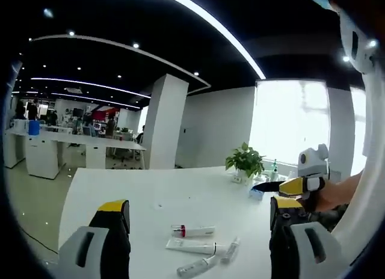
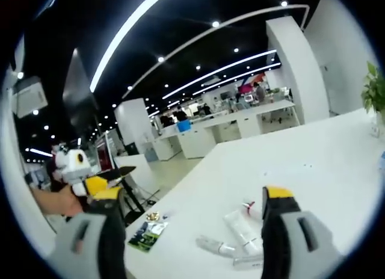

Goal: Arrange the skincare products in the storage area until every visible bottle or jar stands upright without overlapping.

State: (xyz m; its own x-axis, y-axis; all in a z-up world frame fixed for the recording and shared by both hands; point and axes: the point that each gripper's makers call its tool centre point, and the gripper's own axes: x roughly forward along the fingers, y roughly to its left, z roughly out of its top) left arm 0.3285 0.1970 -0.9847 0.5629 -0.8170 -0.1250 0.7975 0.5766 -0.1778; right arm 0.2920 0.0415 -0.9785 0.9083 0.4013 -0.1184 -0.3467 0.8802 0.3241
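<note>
While nothing is held yet: all products lie flat on the white table [image 1: 180,195], none upright.

Left gripper [image 1: 198,222]: jaws wide apart, holding nothing, above the near table edge.

Right gripper [image 2: 192,222]: jaws also wide, holding nothing, over the same group.

Tubes: a red-capped tube [image 1: 192,231] lies farthest from the near edge; a white tube [image 1: 191,247] is just beside it, closer to the edge; a clear bottle [image 1: 195,267] and a small bottle [image 1: 230,250] lie nearest the edge, close together, maybe touching.

Other things: a plant [image 1: 245,160] near the far edge; a green packet [image 2: 146,232] at a side edge.

Risk: the round tubes can roll off the near edge if a jaw pushes one sideways; a narrow cap is a poor base, so a tube released tilted may fall onto its neighbours.
</note>
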